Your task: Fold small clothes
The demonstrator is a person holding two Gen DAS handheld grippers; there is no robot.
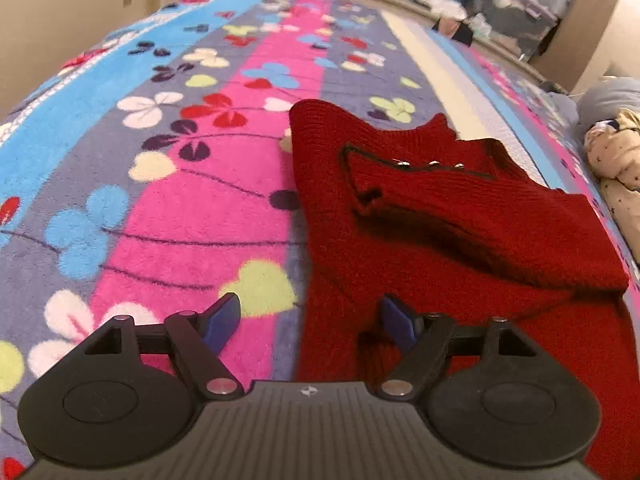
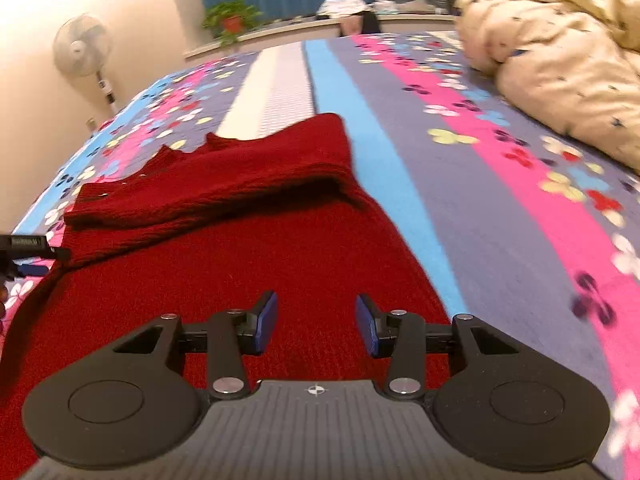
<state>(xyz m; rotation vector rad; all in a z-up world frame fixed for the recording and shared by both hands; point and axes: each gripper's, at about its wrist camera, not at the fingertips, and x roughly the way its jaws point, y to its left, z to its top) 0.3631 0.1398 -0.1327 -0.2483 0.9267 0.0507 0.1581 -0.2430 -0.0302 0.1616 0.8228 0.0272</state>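
Note:
A small red knitted sweater point(image 1: 440, 216) lies flat on a flowered blanket point(image 1: 168, 184), with its upper part and a sleeve folded over the body. Small metal snaps point(image 1: 434, 165) show along a dark-edged placket. My left gripper point(image 1: 310, 320) hovers over the sweater's left edge with its jaws wide and nothing between its blue pads point(image 1: 222, 320). In the right wrist view the same sweater point(image 2: 248, 264) fills the lower middle. My right gripper point(image 2: 316, 322) stands open just above its red body, holding nothing. The tip of the left gripper point(image 2: 28, 248) shows at the left edge.
A cream quilt with small stars point(image 2: 560, 64) is heaped on the bed at the right. A standing fan point(image 2: 82, 48) and a potted plant point(image 2: 230, 20) stand beyond the bed's far edge. Storage boxes point(image 1: 508, 4) sit by the wall.

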